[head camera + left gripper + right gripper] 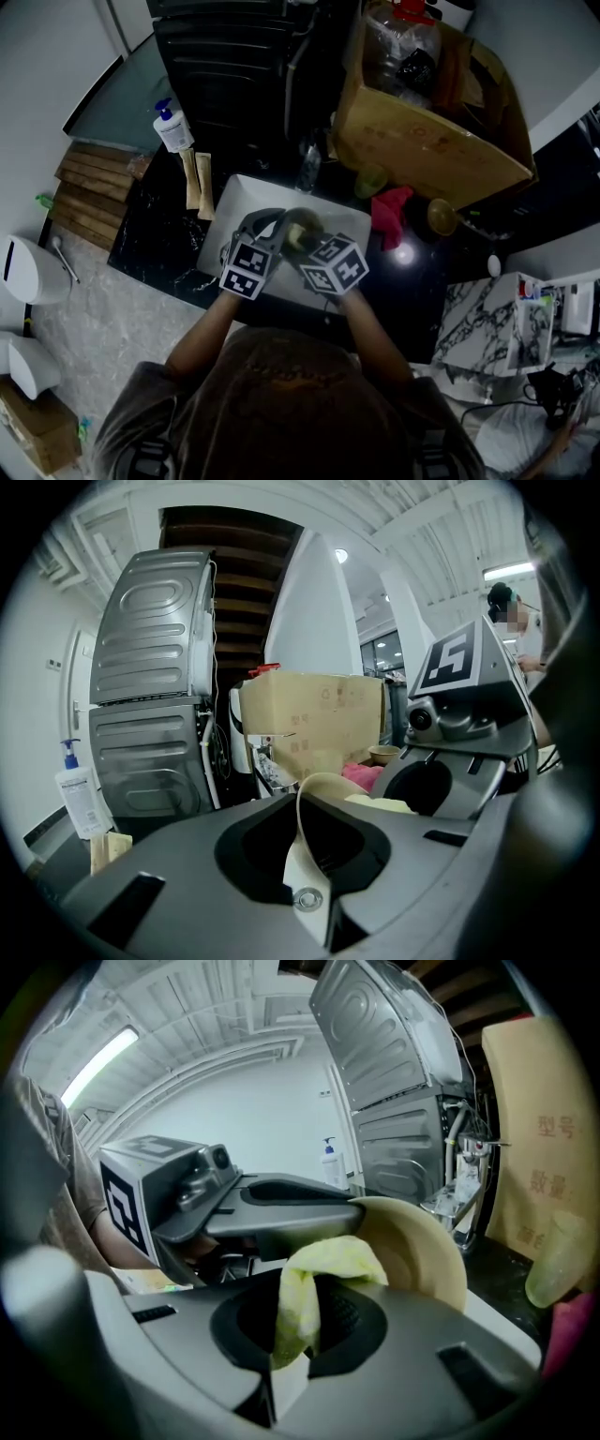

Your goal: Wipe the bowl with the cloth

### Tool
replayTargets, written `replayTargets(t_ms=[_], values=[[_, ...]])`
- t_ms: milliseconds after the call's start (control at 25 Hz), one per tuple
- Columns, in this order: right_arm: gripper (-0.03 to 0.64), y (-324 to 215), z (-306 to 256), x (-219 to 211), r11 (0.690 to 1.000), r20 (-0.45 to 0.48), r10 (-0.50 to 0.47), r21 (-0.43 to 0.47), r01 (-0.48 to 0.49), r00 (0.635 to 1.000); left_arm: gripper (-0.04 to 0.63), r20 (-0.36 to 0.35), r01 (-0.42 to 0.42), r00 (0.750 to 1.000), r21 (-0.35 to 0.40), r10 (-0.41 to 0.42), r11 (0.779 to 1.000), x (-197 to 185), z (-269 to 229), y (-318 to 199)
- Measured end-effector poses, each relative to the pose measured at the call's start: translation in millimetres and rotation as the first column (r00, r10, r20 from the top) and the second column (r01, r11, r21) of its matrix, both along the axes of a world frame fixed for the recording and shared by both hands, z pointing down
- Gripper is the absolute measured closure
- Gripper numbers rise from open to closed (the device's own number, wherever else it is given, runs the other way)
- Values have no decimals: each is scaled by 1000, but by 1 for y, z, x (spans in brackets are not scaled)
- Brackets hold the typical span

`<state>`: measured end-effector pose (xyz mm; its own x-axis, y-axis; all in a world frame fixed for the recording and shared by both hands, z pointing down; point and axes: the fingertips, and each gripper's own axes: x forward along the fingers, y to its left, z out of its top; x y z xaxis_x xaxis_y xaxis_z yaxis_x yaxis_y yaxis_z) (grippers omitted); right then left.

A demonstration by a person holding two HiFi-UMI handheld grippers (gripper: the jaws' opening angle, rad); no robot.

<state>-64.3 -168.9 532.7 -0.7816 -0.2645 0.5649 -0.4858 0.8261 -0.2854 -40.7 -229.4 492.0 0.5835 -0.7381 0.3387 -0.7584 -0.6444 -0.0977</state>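
1. The left hand-held gripper point(277, 225) is over the white sink point(240, 201), which is set in the black table point(159, 246).
2. In the left gripper view, the left hand-held gripper point(309, 892) has its jaws pressed together on the rim of the bowl point(298, 866). The cream bowl stands on edge between them.
3. The right hand-held gripper point(307, 240) meets the left one head-on above the sink, and their marker cubes are just beside each other.
4. In the right gripper view, the right hand-held gripper point(295, 1335) pinches the yellow cloth point(323, 1260). A bunched fold rises out of its jaws.
5. The top of the cloth touches the inner face of the bowl point(424, 1252), whose hollow faces the right hand-held gripper.
6. From the head view, the bowl point(302, 229) is held in the air between the two hand-held grippers, above the middle of the sink.
7. A pink rag point(392, 212) lies on the table just right of the sink, and a cardboard box point(427, 141) stands beyond it.
8. A soap bottle point(172, 127) stands at the table's far left corner, well apart from the bowl.
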Motion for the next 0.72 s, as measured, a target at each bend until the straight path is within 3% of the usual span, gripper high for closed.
replayTargets(t_ms=[720], values=[[595, -34, -18, 22, 981, 14, 148, 126, -149, 989, 565, 7, -23, 1000, 8, 23, 1000, 5, -6, 3]])
